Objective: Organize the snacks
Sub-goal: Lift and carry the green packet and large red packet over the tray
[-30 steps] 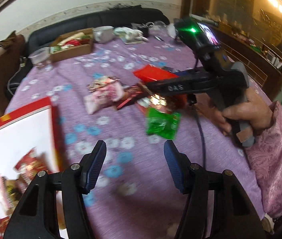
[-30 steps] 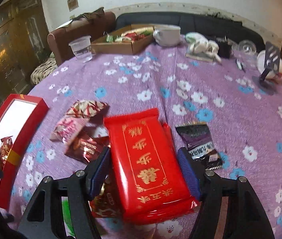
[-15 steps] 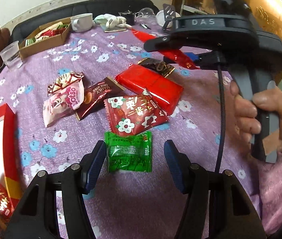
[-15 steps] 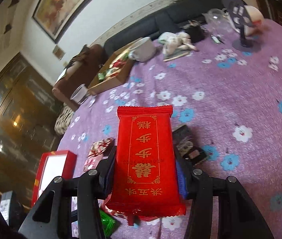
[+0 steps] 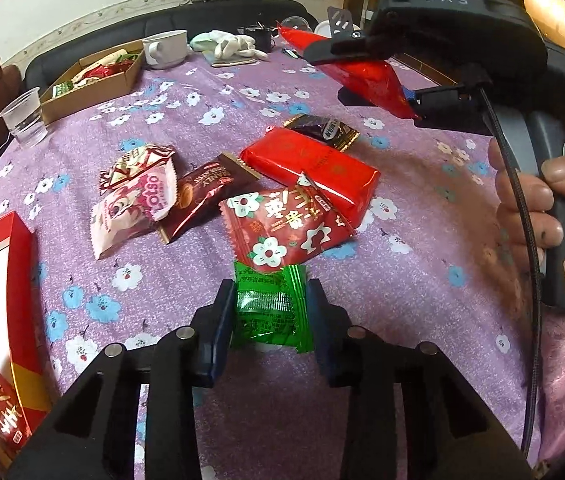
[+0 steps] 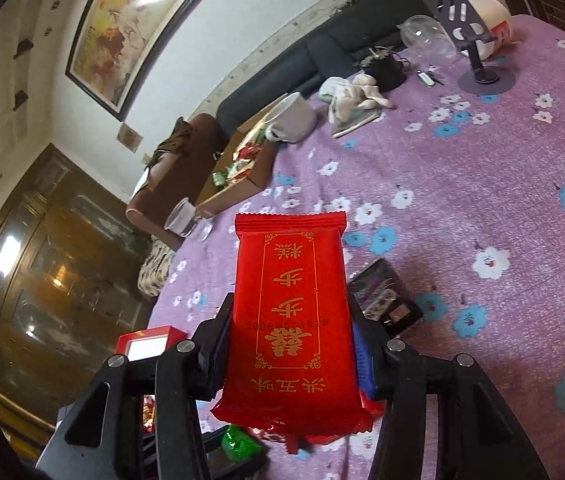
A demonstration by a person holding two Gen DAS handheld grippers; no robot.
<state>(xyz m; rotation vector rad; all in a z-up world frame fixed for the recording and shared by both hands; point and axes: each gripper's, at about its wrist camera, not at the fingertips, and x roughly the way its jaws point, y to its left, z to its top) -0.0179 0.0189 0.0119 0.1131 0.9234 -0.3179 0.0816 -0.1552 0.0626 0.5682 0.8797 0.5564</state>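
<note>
two long red packets, one green packet, one flowered red packet, one pink packet, two dark packets, one plastic cup, one mug.

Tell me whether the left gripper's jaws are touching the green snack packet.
Touching. In the left wrist view, both jaws of the left gripper press against the sides of the green snack packet, with no gap.

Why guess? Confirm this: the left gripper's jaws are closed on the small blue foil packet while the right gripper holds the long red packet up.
One error: the small foil packet between the left gripper jaws is green, as the left wrist view shows. The right gripper does hold the long red packet up.
</note>
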